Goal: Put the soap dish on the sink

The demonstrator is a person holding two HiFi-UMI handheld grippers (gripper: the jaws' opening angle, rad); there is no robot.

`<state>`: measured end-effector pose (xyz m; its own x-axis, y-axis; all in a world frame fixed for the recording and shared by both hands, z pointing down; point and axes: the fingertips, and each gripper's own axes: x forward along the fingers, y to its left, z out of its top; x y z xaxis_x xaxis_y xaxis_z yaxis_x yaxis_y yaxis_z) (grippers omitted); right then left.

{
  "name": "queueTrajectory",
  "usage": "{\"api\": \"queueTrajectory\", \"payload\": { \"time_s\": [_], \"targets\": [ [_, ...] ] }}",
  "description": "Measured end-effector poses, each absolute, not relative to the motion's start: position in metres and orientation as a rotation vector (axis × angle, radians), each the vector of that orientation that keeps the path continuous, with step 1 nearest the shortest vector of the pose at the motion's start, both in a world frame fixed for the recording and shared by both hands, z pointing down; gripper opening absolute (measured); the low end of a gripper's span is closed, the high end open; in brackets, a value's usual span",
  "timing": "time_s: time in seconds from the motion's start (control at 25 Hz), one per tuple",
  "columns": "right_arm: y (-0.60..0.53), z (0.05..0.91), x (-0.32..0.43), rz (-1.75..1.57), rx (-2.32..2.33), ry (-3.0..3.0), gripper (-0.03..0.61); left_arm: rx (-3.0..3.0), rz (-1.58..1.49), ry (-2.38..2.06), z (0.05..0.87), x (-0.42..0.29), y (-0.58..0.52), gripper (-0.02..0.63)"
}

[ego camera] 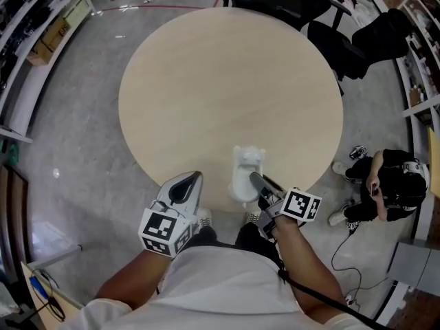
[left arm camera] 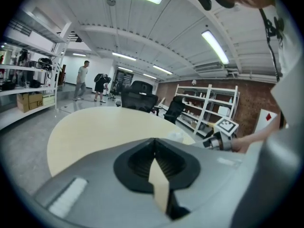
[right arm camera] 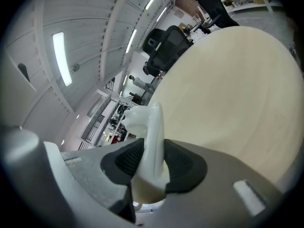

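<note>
Jutting ahead of the right tongs (right arm camera: 150, 164) clamping it, the soap dish (right arm camera: 153, 127) stands edge-on; left tongs (left arm camera: 154, 161) closed.

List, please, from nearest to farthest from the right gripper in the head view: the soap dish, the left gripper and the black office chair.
1. soap dish, clamped in the right gripper.
2. left gripper, beside it on the left.
3. black office chair, beyond the table's far edge.

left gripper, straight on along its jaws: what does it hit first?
Probably the round pale wooden tabletop. The left gripper points slightly down toward its near edge, with nothing visible between. Depth is unclear, so it's a likely contact, not a certain one.
</note>
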<state>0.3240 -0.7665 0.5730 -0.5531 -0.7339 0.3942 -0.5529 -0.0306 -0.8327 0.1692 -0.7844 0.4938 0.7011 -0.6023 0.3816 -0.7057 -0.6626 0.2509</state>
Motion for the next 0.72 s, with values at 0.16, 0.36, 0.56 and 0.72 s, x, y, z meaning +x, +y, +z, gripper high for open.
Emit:
{"api": "queueTrajectory", "payload": {
  "time_s": [0.16, 0.36, 0.56, 0.72],
  "targets": [
    [-0.772, 0.608, 0.326, -1.729, -1.375, 2.034, 0.137, 2.44, 0.373, -1.053, 0.507, 0.176, -0.784, 0.006],
    [-0.784, 0.63, 0.327, -1.802, -1.343, 2.027, 0.137, 2.391, 0.403, -1.078, 0.514, 0.182, -0.78, 0.006],
    [-0.783, 0.645, 0.319, -1.881, -1.328, 1.981, 0.138, 2.357, 0.413, -1.092, 0.518, 0.184, -0.778, 0.008],
    [-0.785, 0.653, 0.319, -1.912, -1.338, 1.935, 0.138, 2.349, 0.41, -1.101, 0.518, 0.183, -0.779, 0.006]
  ]
}}
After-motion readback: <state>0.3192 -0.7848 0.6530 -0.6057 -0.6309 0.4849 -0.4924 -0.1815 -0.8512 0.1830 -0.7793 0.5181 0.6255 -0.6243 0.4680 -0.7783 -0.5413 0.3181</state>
